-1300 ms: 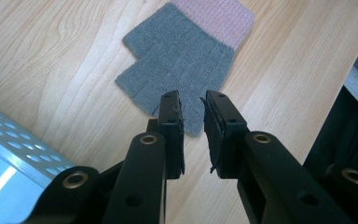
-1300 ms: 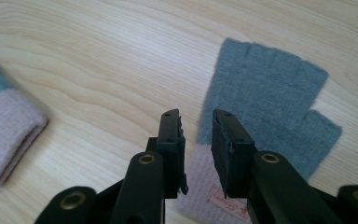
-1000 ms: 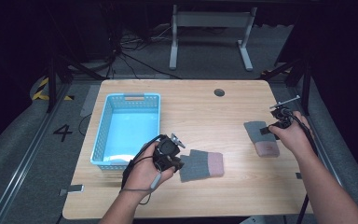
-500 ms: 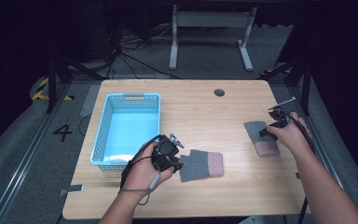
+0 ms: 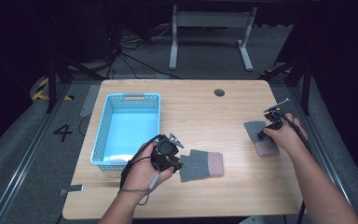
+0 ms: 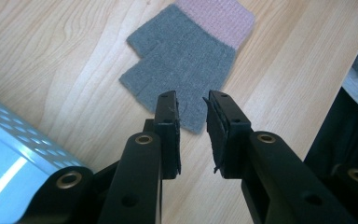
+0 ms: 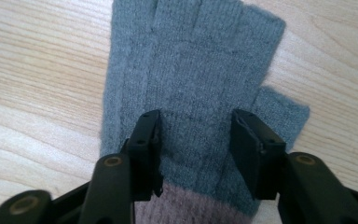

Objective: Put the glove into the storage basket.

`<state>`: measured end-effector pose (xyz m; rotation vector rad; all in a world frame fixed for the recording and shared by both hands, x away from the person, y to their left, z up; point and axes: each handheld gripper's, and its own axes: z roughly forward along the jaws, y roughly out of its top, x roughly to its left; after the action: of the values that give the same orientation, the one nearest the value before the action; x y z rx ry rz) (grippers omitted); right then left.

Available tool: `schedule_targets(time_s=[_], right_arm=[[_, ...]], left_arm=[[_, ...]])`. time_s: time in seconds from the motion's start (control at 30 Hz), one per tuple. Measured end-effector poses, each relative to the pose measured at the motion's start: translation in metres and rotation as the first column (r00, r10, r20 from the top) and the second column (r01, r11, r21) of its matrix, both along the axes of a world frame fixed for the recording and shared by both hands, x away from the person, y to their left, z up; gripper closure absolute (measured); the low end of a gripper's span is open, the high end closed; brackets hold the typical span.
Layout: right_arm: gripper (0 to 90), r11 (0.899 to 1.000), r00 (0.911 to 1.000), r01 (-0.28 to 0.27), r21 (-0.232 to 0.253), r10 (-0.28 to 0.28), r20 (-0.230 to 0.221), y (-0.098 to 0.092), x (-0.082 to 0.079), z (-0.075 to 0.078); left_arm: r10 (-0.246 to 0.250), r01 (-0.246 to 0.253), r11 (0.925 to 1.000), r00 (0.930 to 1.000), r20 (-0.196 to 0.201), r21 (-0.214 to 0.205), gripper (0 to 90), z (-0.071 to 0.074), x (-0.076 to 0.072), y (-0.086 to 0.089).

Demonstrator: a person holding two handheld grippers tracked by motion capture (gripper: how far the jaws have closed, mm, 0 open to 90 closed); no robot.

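High view: one light wooden rectangular table [image 5: 191,107] carries one pale blue perforated plastic basket [image 5: 107,121] near its left edge and two grey knitted fingerless gloves with pink ribbed cuffs. One glove [image 5: 203,164] lies flat toward the front edge, near the middle, with the left gripper [image 5: 177,161] at its grey end; the other glove [image 5: 260,137] lies near the right edge under the right gripper [image 5: 264,133]. How far either pair of jaws is spread cannot be told here.

Left gripper view: the left gripper [image 6: 192,100] has its two black jaws parted by a narrow gap, with nothing pinched between them; their tips stand over the grey finger-end edge of the first glove [image 6: 186,56], cuff pointing away. A corner of the basket [image 6: 14,154] shows at lower left.

Right gripper view: the right gripper [image 7: 198,121] has its jaws spread wide, straddling the soft ribbed palm of the second glove [image 7: 191,60] just above its cuff; contact with the fabric cannot be told.
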<state>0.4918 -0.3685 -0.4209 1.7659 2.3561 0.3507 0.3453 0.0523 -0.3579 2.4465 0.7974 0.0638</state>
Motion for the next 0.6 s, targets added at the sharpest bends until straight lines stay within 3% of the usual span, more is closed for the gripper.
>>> schedule_targets(time_s=[0.27,0.6], right_arm=[[76.2,1.000,1.0000,-0.005,0.017,0.005,-0.006,-0.004,0.000,0.001],[79.0,0.995,0.9959,-0.086,0.047,0.085,0.033,-0.005,-0.007,0.015]], left_arm=[[0.003,-0.003,1.0000,1.0000,0.003,-0.003,74.4,0.001,-0.001,0.001],[0.008,-0.008,0.9999,1.0000,0.003,-0.011,74.4,0.002,0.001,0.003]])
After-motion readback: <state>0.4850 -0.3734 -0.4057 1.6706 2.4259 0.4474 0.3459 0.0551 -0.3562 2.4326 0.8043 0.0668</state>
